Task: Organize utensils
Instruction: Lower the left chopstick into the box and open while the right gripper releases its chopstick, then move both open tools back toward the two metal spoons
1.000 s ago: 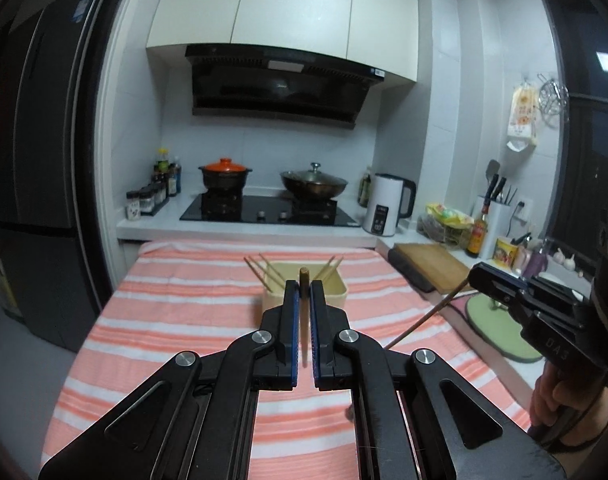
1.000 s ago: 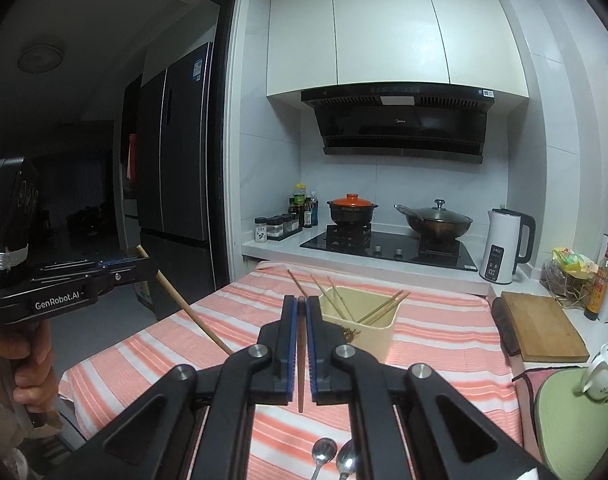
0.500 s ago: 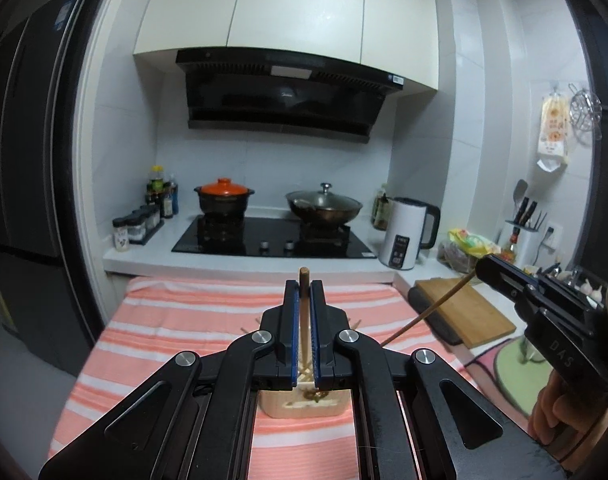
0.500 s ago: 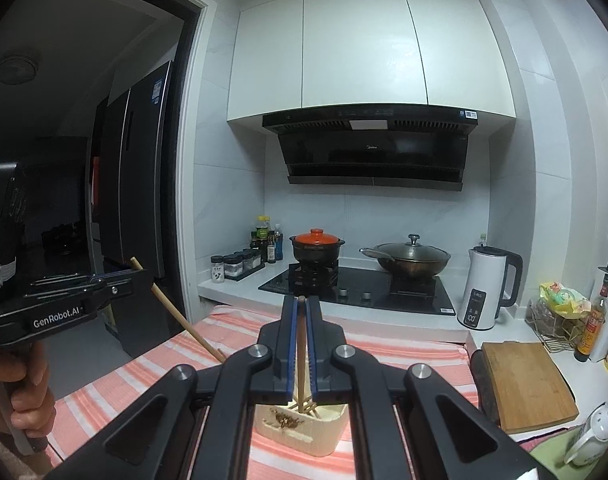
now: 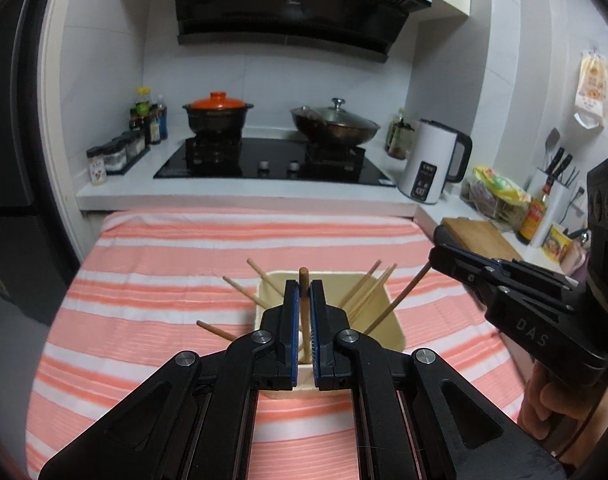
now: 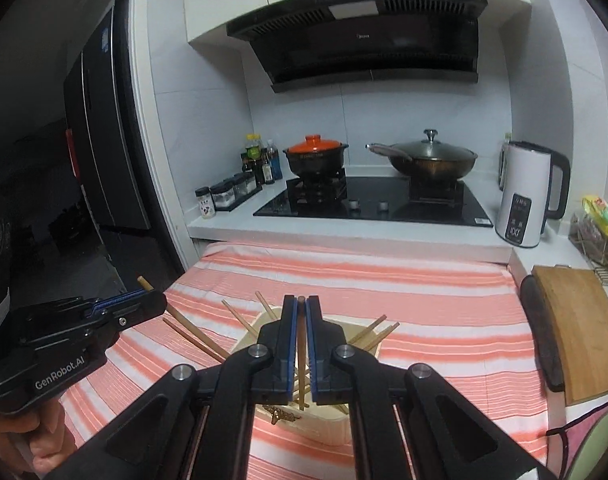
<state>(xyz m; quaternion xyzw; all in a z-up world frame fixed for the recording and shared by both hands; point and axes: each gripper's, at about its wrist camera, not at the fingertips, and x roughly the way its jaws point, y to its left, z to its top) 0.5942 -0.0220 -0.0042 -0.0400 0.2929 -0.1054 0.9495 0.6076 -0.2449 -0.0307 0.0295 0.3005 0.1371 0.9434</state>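
A chopstick [image 5: 303, 292] is gripped in the closed jaws of the left gripper [image 5: 302, 286], another [image 6: 300, 344] in the right gripper [image 6: 300, 304], both over the box [image 5: 388, 320] on the striped worktop [image 5: 163, 280]. If released off-centre, a stick is likely deflected by the leaning chopsticks [image 5: 368, 288] onto the cloth.

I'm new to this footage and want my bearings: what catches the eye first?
Two black grippers, left and right, each clamp one chopstick over a cream box bristling with chopsticks on the striped cloth. Behind, an orange-lidded pot sits on the stove.
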